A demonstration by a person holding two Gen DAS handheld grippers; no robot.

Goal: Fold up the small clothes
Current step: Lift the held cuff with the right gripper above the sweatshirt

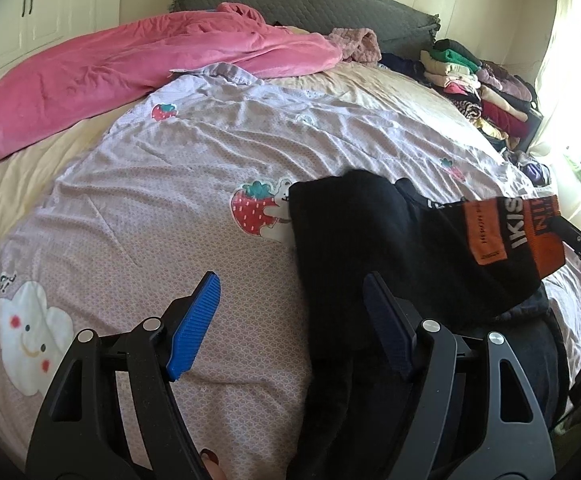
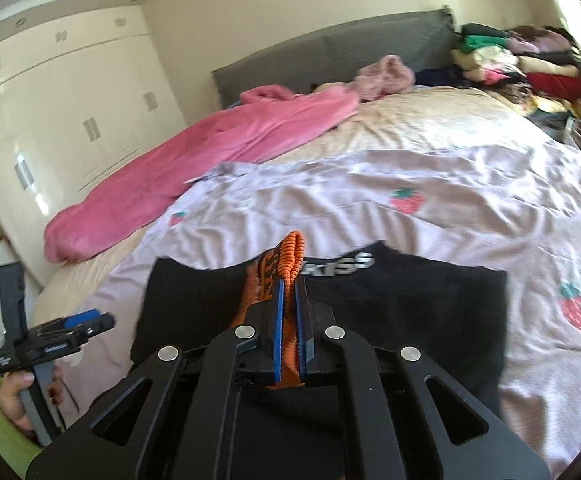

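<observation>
Black underwear [image 2: 330, 312] lies on lilac strawberry-print quilt [image 1: 170, 184], probably a bed.

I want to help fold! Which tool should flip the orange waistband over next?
Probably the right tool: it is shut on the orange waistband of the black underwear. The left tool is open and holds nothing.

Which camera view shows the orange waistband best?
The left wrist view: the orange waistband is spread out there, lettering visible. The right wrist view shows only a bunched fold pinched in the right claw.
</observation>
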